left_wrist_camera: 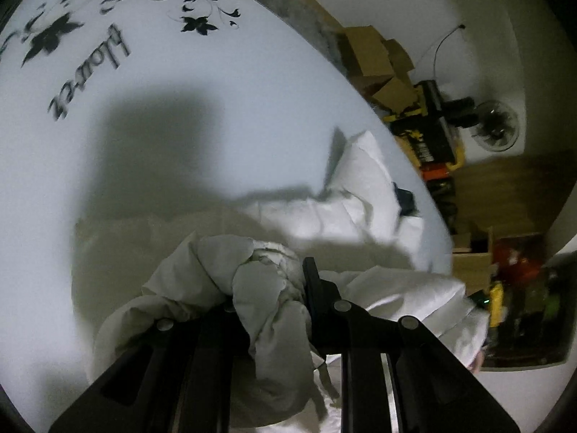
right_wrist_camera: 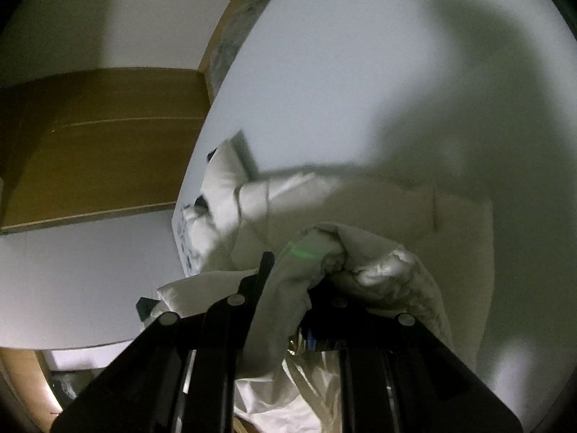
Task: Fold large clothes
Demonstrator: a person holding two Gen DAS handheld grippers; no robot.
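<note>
Two pairs of tongs are seen, each clamped on a bunch of the same white padded garment [left_wrist_camera: 274, 288]. In the left wrist view, the left tongs [left_wrist_camera: 268, 285] are closed on a twisted fold of the fabric, which is gathered between the black fingers [left_wrist_camera: 317, 288] and spills down toward 6 o'clock. The rest of the garment is spread over a white bench [left_wrist_camera: 216, 90], reaching toward 3 o'clock, where a small dark patch [left_wrist_camera: 405, 200] is seen on it. A black floral print with lettering [left_wrist_camera: 90, 72] is carried by the bench surface at 11 o'clock. Cardboard boxes [left_wrist_camera: 375, 57] and a fan [left_wrist_camera: 496, 126] are seen past the bench edge at 2 o'clock. In the right wrist view, the right tongs [right_wrist_camera: 288, 278] are shut on another bunched fold of the garment [right_wrist_camera: 360, 252], which extends toward 9 o'clock along the bench [right_wrist_camera: 360, 72] edge. A brown wooden surface [right_wrist_camera: 101, 137] is seen at 9 o'clock.
</note>
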